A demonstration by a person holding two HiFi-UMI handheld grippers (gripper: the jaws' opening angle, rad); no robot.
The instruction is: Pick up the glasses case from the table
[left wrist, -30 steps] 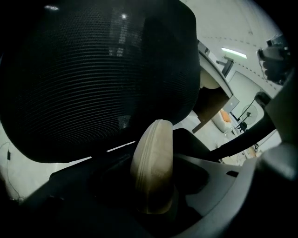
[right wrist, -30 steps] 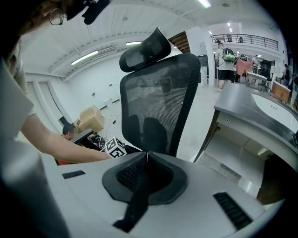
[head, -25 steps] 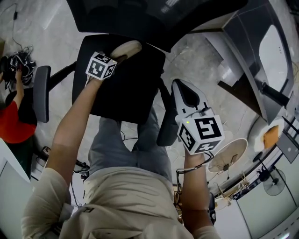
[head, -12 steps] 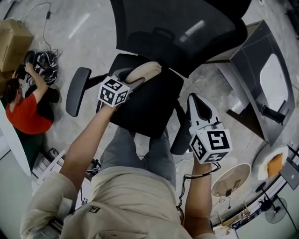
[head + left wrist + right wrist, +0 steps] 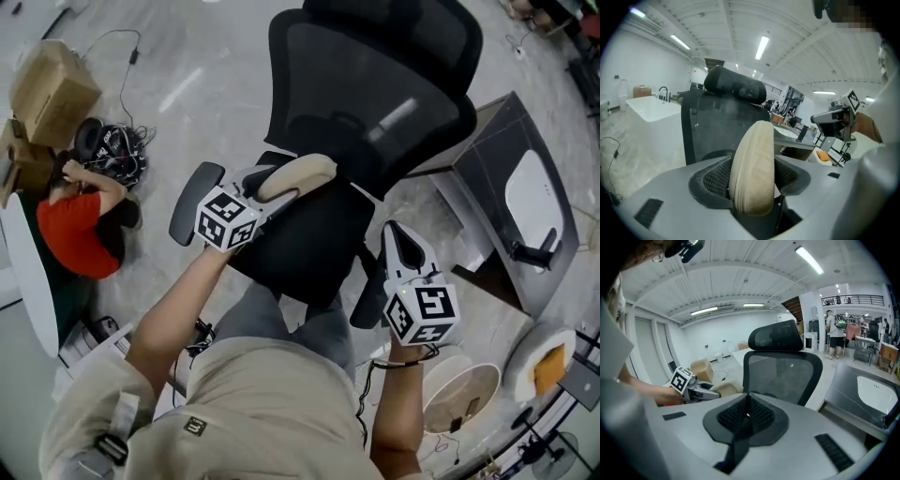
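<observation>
A beige, oval glasses case [image 5: 298, 175] is clamped edge-on in my left gripper [image 5: 270, 190], held in the air in front of a black office chair [image 5: 375, 103]. In the left gripper view the case [image 5: 752, 168] stands upright between the two dark pads, which press on both of its sides. My right gripper [image 5: 394, 234] hangs to the right of the chair seat, its pads [image 5: 761, 417] closed together with nothing between them. The right gripper view also catches the case [image 5: 724, 389] off to the left.
The chair's mesh back [image 5: 783, 366] stands straight ahead of both grippers. A person in red [image 5: 80, 234] crouches on the floor at left beside a cardboard box [image 5: 52, 94] and cables. A grey desk [image 5: 511, 206] stands at right, a round white base [image 5: 464, 394] below it.
Both grippers have risen, the left one more, and it still carries the case. The chair's backrest has come further into the head view.
</observation>
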